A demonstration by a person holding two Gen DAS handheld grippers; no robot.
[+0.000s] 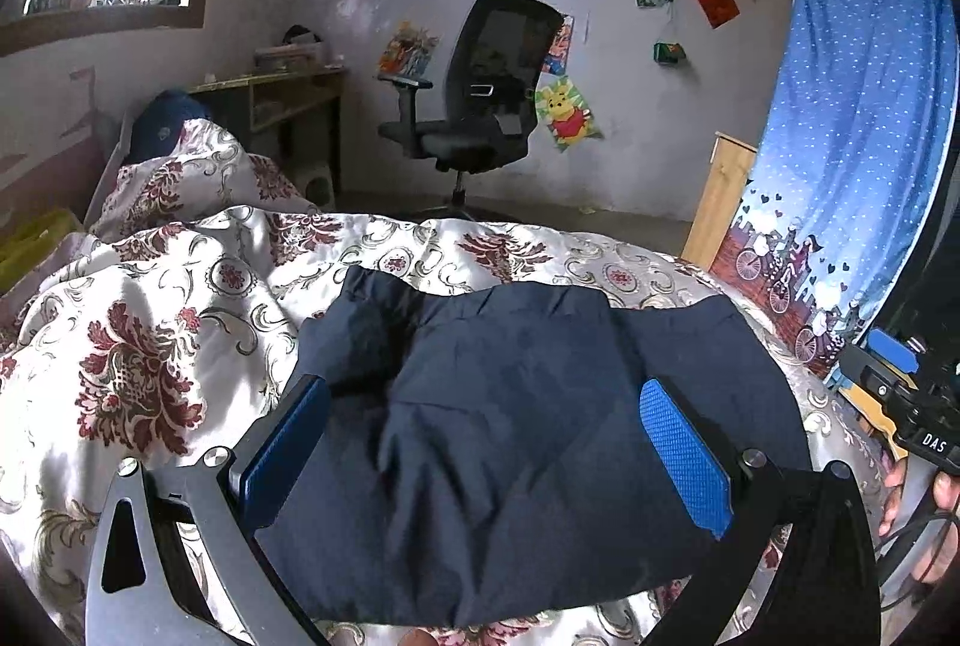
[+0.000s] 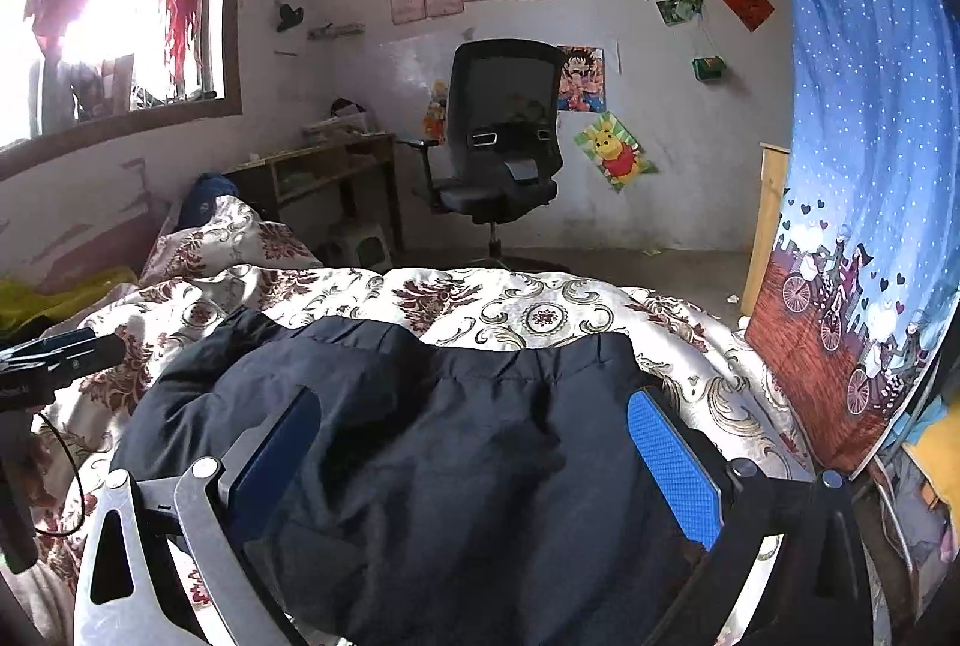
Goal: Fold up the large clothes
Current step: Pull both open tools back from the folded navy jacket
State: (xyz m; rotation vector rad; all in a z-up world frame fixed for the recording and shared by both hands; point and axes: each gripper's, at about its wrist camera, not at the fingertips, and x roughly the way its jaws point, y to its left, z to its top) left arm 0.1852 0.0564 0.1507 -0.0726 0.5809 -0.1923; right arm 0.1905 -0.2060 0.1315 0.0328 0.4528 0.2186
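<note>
A dark navy garment (image 1: 516,436) lies bunched on a floral quilt (image 1: 150,346) covering the bed, its elastic-looking hem turned toward the far side. In the left wrist view the left gripper (image 1: 486,454) stands wide, its blue pads (image 1: 684,454) apart with the cloth spread between and beneath them; nothing is pinched. The right gripper (image 2: 474,460) in its own view is likewise wide over the same garment (image 2: 456,466), which here slumps toward the left, a fold trailing onto the quilt (image 2: 540,310). Whether either tong touches the fabric cannot be told (the cloth fills the gap in both views). The other tool shows at each picture's edge: right in the left view, with a hand (image 1: 918,502) under it, and left in the right view. Far off stand a black chair (image 1: 480,94), a wooden desk (image 1: 288,100) and a blue curtain (image 1: 858,154) at right.
</note>
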